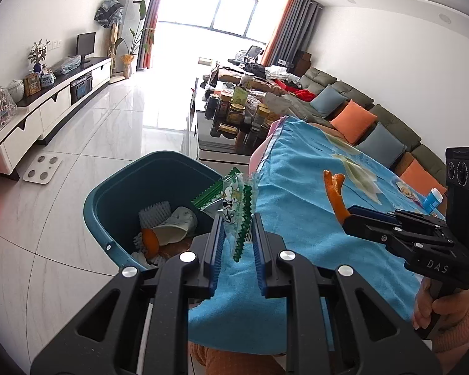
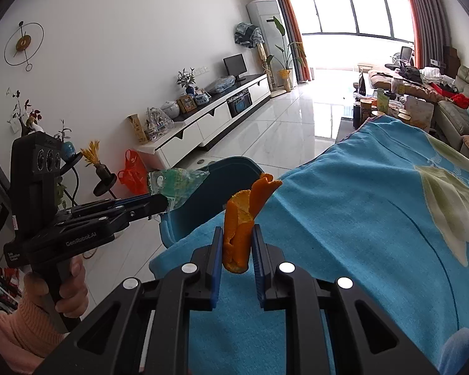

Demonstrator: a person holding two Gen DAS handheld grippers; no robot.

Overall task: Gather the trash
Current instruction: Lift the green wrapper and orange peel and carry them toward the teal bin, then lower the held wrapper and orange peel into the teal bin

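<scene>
My left gripper (image 1: 237, 229) is shut on a clear snack wrapper with green zigzag edges (image 1: 234, 201), held over the near rim of a teal bin (image 1: 115, 218) on the floor beside the table. Inside the bin lie white foam netting, a paper cup and orange peel. My right gripper (image 2: 237, 243) is shut on a curled orange peel (image 2: 245, 218), which sticks up above the blue cloth on the table (image 2: 359, 234). The same peel (image 1: 336, 193) and right gripper (image 1: 351, 215) show from the side in the left wrist view. The left gripper (image 2: 164, 204) with the wrapper (image 2: 175, 184) shows at left in the right wrist view.
A small blue-capped bottle (image 1: 433, 200) and a wrapper lie further along the cloth. A glass coffee table with several jars (image 1: 234, 115) stands beyond, a sofa with cushions (image 1: 359, 115) to the right, a white TV cabinet (image 1: 47, 109) left, and a scale (image 1: 42, 168) on the floor.
</scene>
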